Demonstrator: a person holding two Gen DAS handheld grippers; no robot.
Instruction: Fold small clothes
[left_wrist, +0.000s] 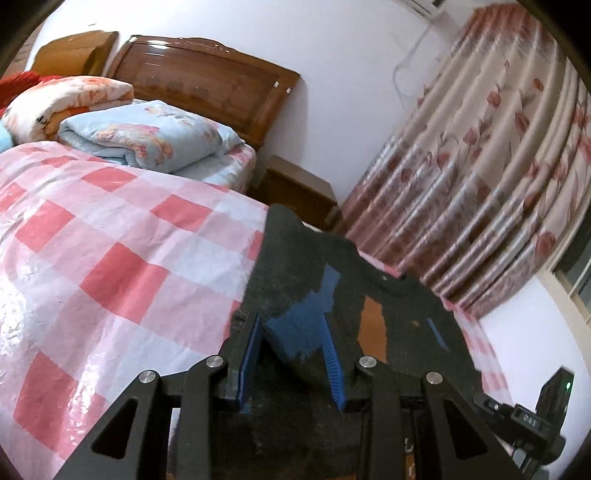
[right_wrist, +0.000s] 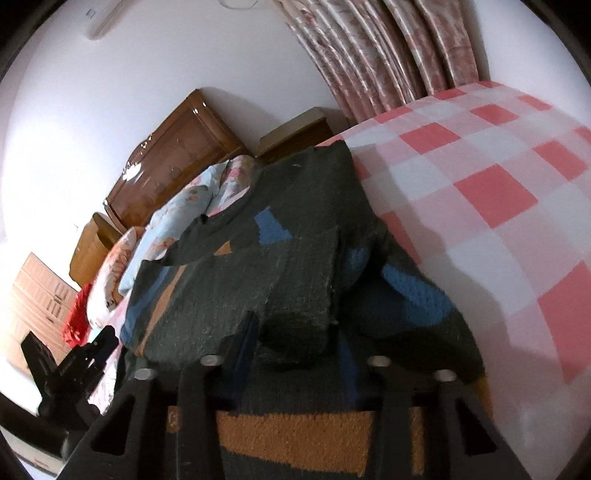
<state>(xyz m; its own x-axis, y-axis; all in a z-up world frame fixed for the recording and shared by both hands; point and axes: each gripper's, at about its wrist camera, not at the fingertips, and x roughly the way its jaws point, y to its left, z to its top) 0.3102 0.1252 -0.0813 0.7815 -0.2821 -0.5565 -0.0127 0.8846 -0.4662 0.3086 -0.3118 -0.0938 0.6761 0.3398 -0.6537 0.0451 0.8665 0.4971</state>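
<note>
From my left hand-held gripper (left_wrist: 291, 343) I see the blue pads pinching a fold of the dark knit sweater (left_wrist: 399, 332), right on its blue patch, with the cloth tented up off the bed (left_wrist: 110, 258) and its pink checked cover. My right hand-held gripper (right_wrist: 291, 332) is pinching a thick dark bunch of the same sweater (right_wrist: 258, 266), probably a sleeve or hem edge, though its pads are buried in the knit and I can only judge the grip from how the cloth bulges between them. The sweater lies across the bed's near edge, partly lifted and draped in loose layers, orange stripe nearest me. I reckon I am mid-fold, carrying one part over the body. To do this well I would keep both grips firm, move the two hands together so the edge stays taut and straight, lay it down over the flat part, then release only once the knit rests without sagging.
</note>
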